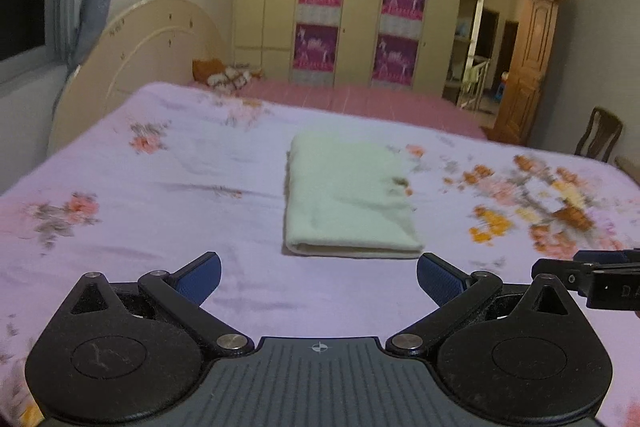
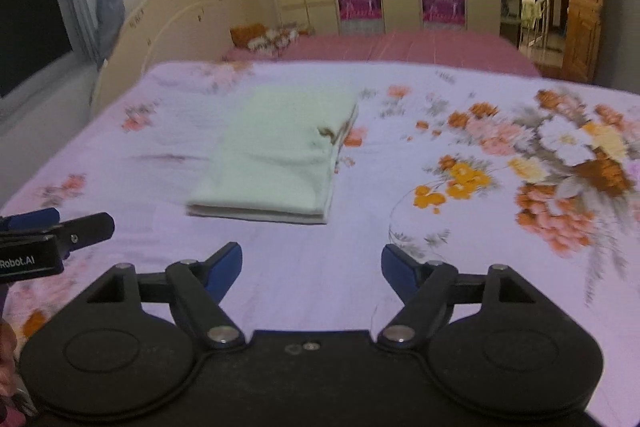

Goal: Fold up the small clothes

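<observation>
The pale green cloth [image 1: 348, 195] lies folded into a flat rectangle on the bed [image 1: 168, 227], in the middle of my left view and a little left of the middle in my right view [image 2: 276, 155]. Its long axis runs away from me, toward the far wardrobe [image 1: 360, 23]; in the right view it leans slightly to the upper right. The folded edge with its layers faces me, and a small brown mark sits near its right side. Nothing holds it.

My left claw [image 1: 319, 277] is at the bottom of the frame, its blue pads wide apart and empty, just before the near edge of the cloth. My right claw [image 2: 312, 269] is also spread apart and empty, low in its frame, near the cloth but not touching. The floral sheet has big orange flowers on the right.
</observation>
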`<control>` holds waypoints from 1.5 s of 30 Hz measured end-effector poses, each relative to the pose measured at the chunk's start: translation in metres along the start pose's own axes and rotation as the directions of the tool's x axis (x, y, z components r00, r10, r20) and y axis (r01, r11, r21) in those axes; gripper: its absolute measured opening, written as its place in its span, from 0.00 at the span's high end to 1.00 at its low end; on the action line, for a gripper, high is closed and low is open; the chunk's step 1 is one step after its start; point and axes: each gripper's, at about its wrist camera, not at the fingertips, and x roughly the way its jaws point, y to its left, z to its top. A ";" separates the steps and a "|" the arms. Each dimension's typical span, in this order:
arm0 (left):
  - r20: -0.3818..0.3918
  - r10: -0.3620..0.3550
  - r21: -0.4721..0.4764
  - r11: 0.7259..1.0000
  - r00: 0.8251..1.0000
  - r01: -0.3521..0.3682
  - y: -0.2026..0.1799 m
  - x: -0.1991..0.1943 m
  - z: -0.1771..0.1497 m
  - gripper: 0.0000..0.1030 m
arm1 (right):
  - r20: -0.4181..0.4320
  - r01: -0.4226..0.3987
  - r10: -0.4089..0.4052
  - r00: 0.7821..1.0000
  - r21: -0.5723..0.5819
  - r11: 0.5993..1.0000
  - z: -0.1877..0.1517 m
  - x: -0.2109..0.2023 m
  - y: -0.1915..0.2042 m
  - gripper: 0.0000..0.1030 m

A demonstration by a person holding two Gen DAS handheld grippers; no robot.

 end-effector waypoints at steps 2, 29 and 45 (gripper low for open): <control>0.031 -0.014 -0.005 1.000 0.999 0.014 0.000 -0.028 -0.001 0.00 | 0.035 0.010 -0.010 0.999 -0.004 1.000 -0.005 -0.030 0.006 0.25; 0.154 -0.070 0.064 0.996 0.986 0.061 -0.024 -0.131 0.001 0.00 | 0.196 0.055 -0.047 0.979 -0.037 0.998 -0.018 -0.140 0.045 0.23; 0.157 -0.079 0.062 0.996 0.984 0.070 -0.023 -0.131 0.001 0.00 | 0.191 0.067 -0.061 0.980 -0.025 0.997 -0.021 -0.137 0.054 0.23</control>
